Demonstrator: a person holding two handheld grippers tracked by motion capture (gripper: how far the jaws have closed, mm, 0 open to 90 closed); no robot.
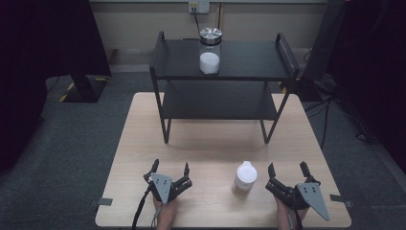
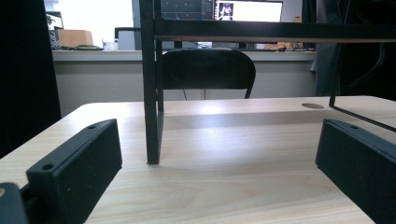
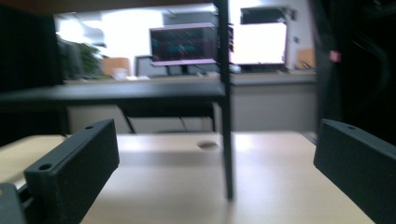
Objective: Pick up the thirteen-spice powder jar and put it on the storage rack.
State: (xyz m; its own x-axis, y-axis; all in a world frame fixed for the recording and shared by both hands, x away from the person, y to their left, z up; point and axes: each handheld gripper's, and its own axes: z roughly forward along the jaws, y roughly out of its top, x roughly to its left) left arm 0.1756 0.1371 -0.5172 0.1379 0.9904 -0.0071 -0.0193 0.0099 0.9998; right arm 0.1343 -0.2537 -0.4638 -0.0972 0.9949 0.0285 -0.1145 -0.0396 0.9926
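Jar near tongs: small white-lidded jar (image 1: pixel 244 180) standing upright on pale wooden table (image 1: pixel 206 153), between both tongs, nearer the right.
Left gripper (image 1: pixel 170 169): resting low near the front edge, jaws spread wide, gripping nothing.
Right gripper (image 1: pixel 287 169): sitting just beside the jar, jaws released, empty.
Black metal two-tier shelf (image 1: pixel 225 79): standing farther back.
Glass jar with silver lid (image 1: pixel 210 50): sitting on top tier, holding white powder.

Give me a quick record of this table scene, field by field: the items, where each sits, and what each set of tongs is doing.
surface: wooden table
rack: black two-tier shelf at the table's far side
top tier: glass jar, metal lid, white contents
table front: white-lidded jar, between the tongs
left tongs: open, holding nothing
right tongs: open, holding nothing, right of the white-lidded jar
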